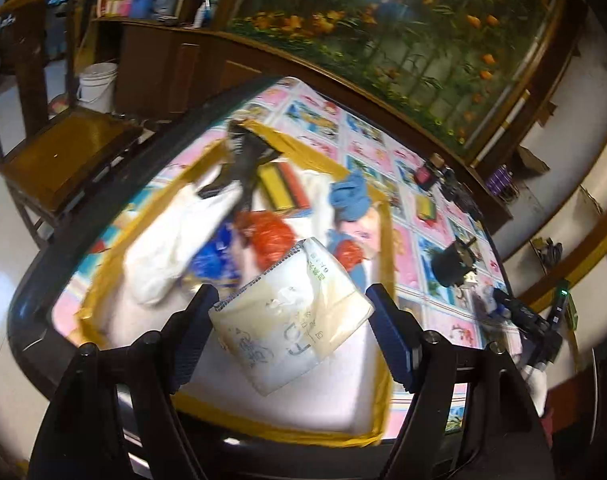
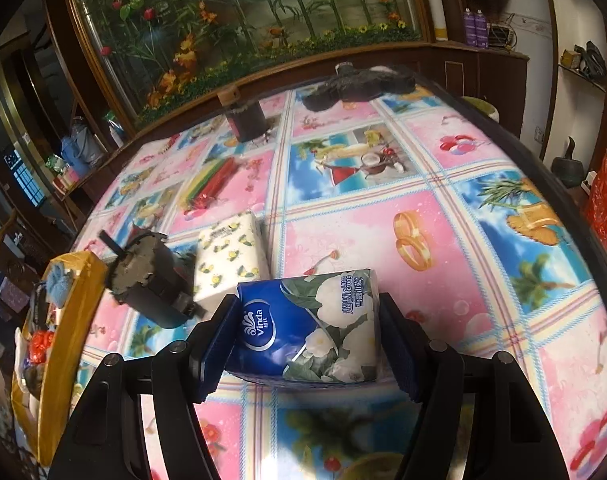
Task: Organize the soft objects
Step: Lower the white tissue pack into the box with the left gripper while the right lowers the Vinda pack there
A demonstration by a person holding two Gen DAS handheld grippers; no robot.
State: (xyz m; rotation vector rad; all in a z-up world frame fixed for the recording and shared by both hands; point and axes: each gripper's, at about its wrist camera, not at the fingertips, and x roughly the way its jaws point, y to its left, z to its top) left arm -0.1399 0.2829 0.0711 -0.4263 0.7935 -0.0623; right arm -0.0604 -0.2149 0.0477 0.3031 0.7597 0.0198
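Note:
In the left wrist view my left gripper (image 1: 291,292) is shut on a cream-white tissue pack (image 1: 295,320), which hangs tilted above a yellow-rimmed box (image 1: 388,240). Inside the box lie a white plastic bag (image 1: 171,248), an orange bag (image 1: 271,236), a blue cloth (image 1: 351,196) and a striped sponge (image 1: 283,184). In the right wrist view my right gripper (image 2: 306,300) is shut on a blue flowered Vinda tissue pack (image 2: 307,328), its pads pressing both ends just over the patterned tablecloth (image 2: 443,184). A lemon-print tissue pack (image 2: 229,256) lies just beyond it.
A dark motor-like object (image 2: 151,280) stands between the lemon pack and the yellow-rimmed box (image 2: 69,320) at the left. Farther back lie a bundle of coloured strips (image 2: 209,188), a dark block (image 2: 249,120) and a dark bundle (image 2: 359,84). A wooden chair (image 1: 71,152) stands by the table's left.

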